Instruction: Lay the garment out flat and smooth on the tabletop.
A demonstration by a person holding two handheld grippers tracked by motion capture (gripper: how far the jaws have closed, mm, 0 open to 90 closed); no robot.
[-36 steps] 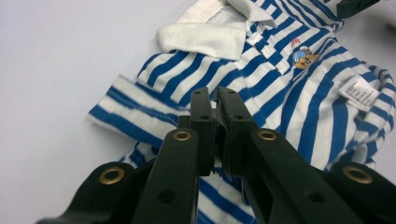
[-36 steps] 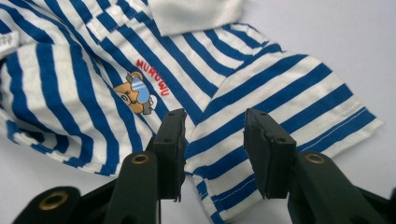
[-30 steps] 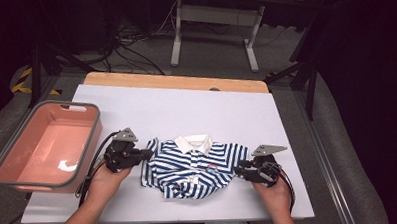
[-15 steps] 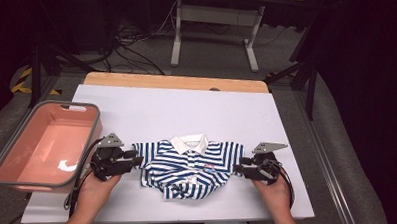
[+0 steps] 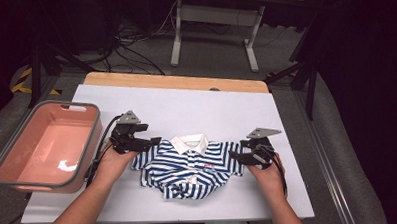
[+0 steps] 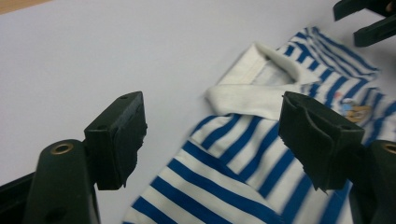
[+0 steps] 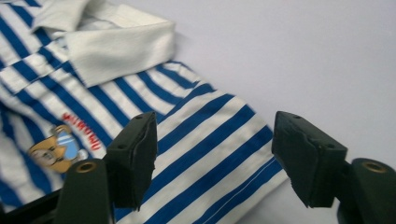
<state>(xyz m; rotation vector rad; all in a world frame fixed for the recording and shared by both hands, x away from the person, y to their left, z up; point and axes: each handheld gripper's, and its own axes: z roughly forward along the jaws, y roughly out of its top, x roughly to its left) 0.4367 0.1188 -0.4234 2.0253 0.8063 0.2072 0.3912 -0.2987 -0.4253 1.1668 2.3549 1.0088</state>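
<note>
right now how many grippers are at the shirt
2: the left gripper at the striped shirt's left shoulder, the right gripper at its right edge, both with jaws open after just opening.

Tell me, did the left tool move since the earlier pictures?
Yes. The left tool first backed toward the pink bin, then came back to the striped shirt; its jaws have just been opening, gripping nothing.

The bench [image 5: 196, 112] is lit evenly from above, while the surrounding floor and background are left in deep shadow. A patch of glare is seen on the floor of the pink tub [image 5: 42, 147]. Only soft, short shadows are cast beneath the striped shirt [image 5: 188, 167]. In the left gripper view and the right gripper view, near jaws are rendered soft, and the shirt's lower stripes are blurred.
</note>
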